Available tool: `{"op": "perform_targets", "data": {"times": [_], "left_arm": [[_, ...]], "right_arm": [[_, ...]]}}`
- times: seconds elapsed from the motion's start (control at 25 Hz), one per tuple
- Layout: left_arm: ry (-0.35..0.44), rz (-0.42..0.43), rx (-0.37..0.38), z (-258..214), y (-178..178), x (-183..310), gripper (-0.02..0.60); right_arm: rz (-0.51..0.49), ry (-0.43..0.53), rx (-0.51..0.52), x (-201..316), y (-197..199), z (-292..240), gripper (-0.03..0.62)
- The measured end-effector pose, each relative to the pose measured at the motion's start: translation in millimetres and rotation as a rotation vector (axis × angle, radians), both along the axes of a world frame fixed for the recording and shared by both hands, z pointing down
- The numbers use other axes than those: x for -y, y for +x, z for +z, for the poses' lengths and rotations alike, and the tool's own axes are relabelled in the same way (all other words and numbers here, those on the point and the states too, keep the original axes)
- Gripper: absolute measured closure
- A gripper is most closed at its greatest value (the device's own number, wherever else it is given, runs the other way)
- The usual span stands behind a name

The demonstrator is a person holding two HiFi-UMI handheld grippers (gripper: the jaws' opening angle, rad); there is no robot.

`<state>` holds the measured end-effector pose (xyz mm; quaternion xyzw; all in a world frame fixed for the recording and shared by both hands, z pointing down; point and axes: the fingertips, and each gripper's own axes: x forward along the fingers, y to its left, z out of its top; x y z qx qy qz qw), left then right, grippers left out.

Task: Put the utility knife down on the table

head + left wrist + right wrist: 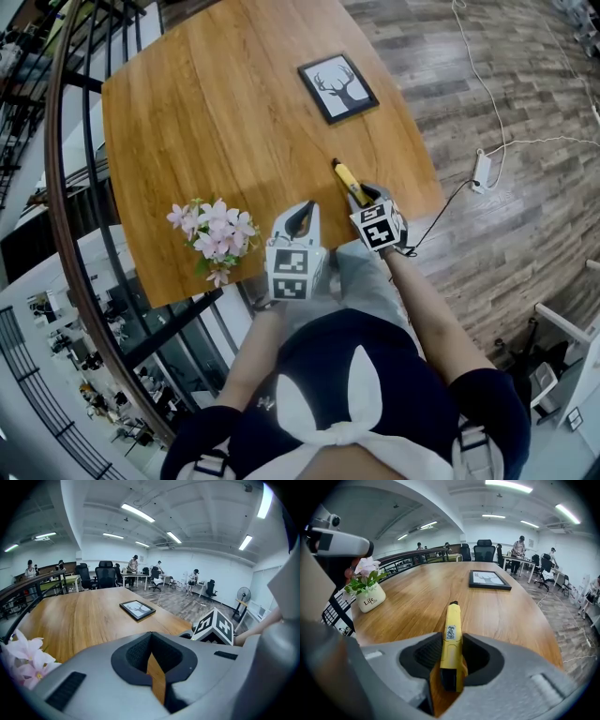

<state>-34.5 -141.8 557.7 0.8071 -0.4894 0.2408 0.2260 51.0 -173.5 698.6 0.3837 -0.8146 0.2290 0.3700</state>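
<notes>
A yellow utility knife (347, 180) with a black tip points away from me over the near right part of the wooden table (216, 112). My right gripper (362, 197) is shut on its rear half. In the right gripper view the utility knife (452, 630) runs straight out between the dark pads of my right gripper (452, 641), with its tip low over the wood. My left gripper (302, 216) hovers at the table's near edge, just left of the right one. In its own view my left gripper (151, 637) is shut and empty, and only wood shows behind its tips.
A small white pot of pink flowers (214, 234) stands near the front left edge. A black-framed deer picture (337, 87) lies at the far right. A dark railing (75, 187) curves past the table's left side. A white cable and adapter (482, 171) lie on the floor at right.
</notes>
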Motion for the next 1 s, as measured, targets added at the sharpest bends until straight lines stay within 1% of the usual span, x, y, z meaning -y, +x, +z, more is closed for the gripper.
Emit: {"op": "perform_targets", "data": {"times": [0.08, 0.2, 0.52, 0.64, 0.8, 0.96, 1.0], "left_arm": [[0.016, -0.01, 0.006, -1.1, -3.8, 1.7, 0.565], [0.02, -0.019, 0.007, -3.4, -7.7, 1.8, 0.565], [0.05, -0.028, -0.023, -20.5, -9.3, 5.0, 0.565], [0.07, -0.024, -0.033, -28.9, -7.1, 6.5, 0.565], [0.096, -0.026, -0.06, -42.4, -2.9, 8.4, 0.565], [0.119, -0.008, -0.075, -51.4, 5.4, 9.8, 0.565], [0.123, -0.003, -0.076, -52.5, 7.6, 9.8, 0.565]], "right_arm": [[0.004, -0.018, 0.006, -0.8, -1.2, 0.8, 0.447], [0.008, -0.027, 0.01, -0.3, -3.5, -1.7, 0.414], [0.009, 0.024, 0.011, 3.4, -2.3, -32.9, 0.416], [0.01, 0.06, 0.019, 3.8, -0.1, -52.8, 0.456], [0.039, 0.113, 0.071, 4.7, 2.3, -85.7, 0.474], [0.061, 0.173, 0.106, 3.1, 2.6, -113.6, 0.529], [0.058, 0.191, 0.107, 2.1, 2.3, -119.8, 0.553]]}}
